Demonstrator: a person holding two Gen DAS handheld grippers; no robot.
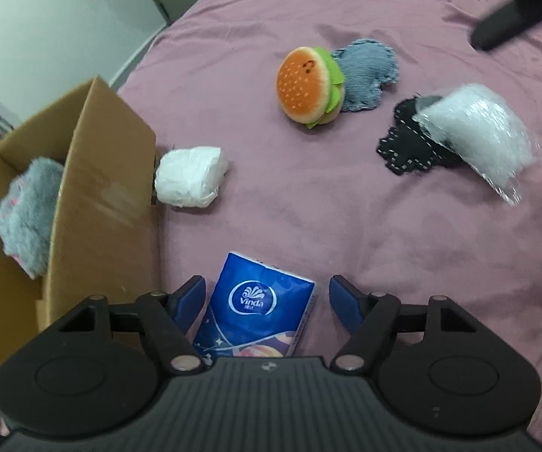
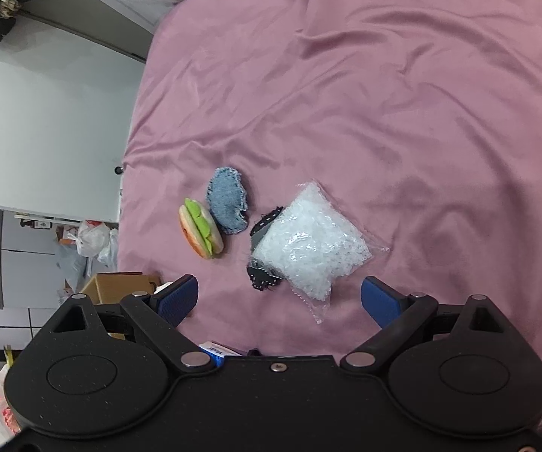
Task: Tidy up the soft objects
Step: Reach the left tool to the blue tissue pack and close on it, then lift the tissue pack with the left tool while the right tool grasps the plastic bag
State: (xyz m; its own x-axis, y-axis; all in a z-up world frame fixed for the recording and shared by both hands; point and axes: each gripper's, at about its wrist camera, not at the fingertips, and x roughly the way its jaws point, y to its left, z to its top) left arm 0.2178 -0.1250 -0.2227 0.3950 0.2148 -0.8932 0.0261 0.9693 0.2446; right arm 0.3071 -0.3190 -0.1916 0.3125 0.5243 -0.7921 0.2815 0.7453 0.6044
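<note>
- Left wrist view: the left gripper stands partly open around a blue tissue pack, its left pad touching or nearly touching the pack, its right pad apart from it. A cardboard box holding a grey furry toy sits to its left; a white bundle and burger toy lie ahead.
- Right wrist view: the right gripper gapes wide, holding nothing; a clear bag of white filling lies just ahead on the pink bedsheet.

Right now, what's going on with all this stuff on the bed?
A person with a gripper in each hand is sorting soft things on a pink bedspread into a cardboard box, where a grey fluffy toy already lies. The left gripper straddles a blue tissue pack without squeezing it yet. The right gripper hangs open near a clear bag of filling. A burger plush, denim patch and white bundle wait.
</note>
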